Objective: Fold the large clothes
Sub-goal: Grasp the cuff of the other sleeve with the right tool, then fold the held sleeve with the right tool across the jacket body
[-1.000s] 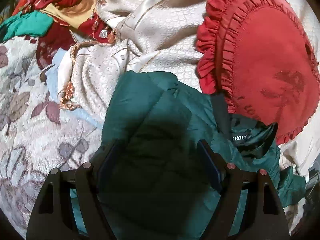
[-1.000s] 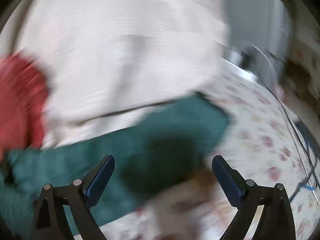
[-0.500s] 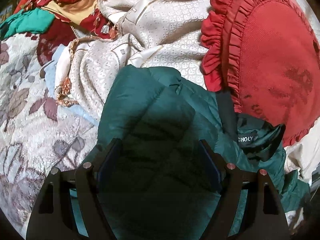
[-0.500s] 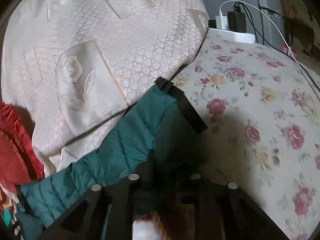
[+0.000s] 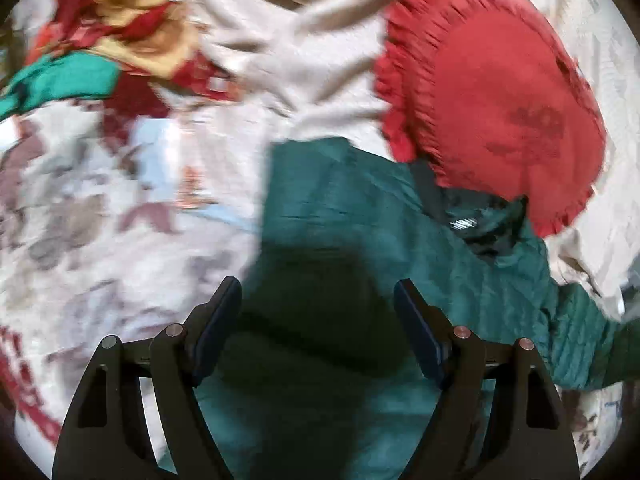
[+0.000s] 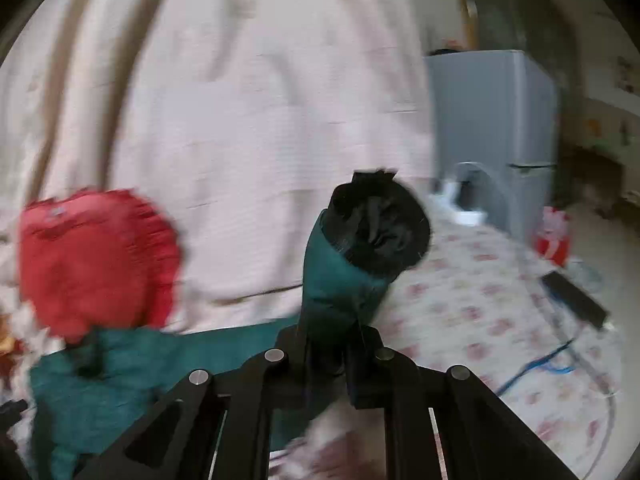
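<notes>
Right gripper (image 6: 326, 354) now clamped tight on the sleeve (image 6: 340, 280) of the green quilted jacket (image 5: 360, 240), a second ago spread wide above it and half a second ago just closing near the cuff. Sleeve lifted clear of the rose-print sheet (image 6: 500, 320), standing up out of the jaws with the black ribbed cuff (image 6: 380, 228) topmost, the cream quilt (image 6: 240, 100) behind it. Left gripper (image 5: 318, 328) unchanged in width: jaws spread wide, poised over the jacket's body, nothing pinched between the pads; whether the pads brush the fabric cannot be told through the blur. Jacket itself spread across the bed, collar and black lining with its label (image 5: 464, 224) tucked against the red frilled cushion (image 5: 500, 100), one side lying on the leaf-print bedspread (image 5: 80, 200), the patterned red and gold cloth (image 5: 132, 20) heaped beyond. Compared with a second back, left view blurred and slightly shifted, jacket body much as it lay. Meaning for the fold: probably the first sleeve taken up, ready to be carried inward across the jacket's front. Body not yet folded; the far sleeve likely still to be dealt with. Cushion crowding the collar, a likely snag when the sleeve comes across. Puffy quilted fabric apt to spring back unless pressed flat.
</notes>
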Action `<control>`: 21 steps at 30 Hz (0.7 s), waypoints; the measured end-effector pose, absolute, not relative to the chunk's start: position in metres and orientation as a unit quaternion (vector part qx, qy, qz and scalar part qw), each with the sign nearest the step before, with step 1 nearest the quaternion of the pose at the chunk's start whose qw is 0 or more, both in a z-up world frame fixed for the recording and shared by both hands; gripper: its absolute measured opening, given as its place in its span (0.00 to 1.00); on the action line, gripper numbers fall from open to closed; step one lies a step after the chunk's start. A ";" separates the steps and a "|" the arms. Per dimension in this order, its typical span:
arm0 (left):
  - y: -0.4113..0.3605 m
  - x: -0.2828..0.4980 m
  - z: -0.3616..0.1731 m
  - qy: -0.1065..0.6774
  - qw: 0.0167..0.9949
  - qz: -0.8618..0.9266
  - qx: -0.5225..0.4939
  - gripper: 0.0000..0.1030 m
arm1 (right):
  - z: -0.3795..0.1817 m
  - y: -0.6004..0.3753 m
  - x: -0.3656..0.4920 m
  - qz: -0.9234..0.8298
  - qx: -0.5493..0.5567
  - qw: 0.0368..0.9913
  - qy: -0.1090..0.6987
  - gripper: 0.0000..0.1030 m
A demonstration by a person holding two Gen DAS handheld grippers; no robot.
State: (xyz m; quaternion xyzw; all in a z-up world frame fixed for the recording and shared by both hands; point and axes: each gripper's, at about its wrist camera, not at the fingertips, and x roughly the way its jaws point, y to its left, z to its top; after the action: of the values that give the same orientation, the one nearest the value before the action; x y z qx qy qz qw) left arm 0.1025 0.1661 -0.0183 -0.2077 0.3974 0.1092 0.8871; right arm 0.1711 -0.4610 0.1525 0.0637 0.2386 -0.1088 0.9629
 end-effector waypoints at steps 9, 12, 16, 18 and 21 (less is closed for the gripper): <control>0.202 0.037 -0.065 0.427 0.836 0.215 -0.268 0.76 | 0.083 -0.259 0.197 0.057 -0.002 0.942 0.329 0.10; 0.206 0.043 -0.072 0.436 0.830 0.211 -0.277 0.76 | 0.051 -0.186 0.207 0.101 -0.040 0.928 0.356 0.10; 0.203 0.049 -0.076 0.443 0.829 0.211 -0.268 0.76 | 0.018 -0.111 0.202 0.184 -0.050 0.907 0.375 0.10; 0.201 0.050 -0.077 0.444 0.831 0.210 -0.262 0.76 | -0.005 -0.084 0.200 0.217 -0.066 0.893 0.388 0.11; 0.198 0.054 -0.077 0.446 0.832 0.210 -0.253 0.76 | -0.031 -0.071 0.201 0.237 -0.078 0.878 0.408 0.31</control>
State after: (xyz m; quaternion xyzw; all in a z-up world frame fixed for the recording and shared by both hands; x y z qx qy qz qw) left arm 0.0543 0.1978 -0.0773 -0.2533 0.4462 0.2099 0.8323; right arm 0.2013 -0.0709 -0.0314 -0.0775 0.4077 0.2373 0.8783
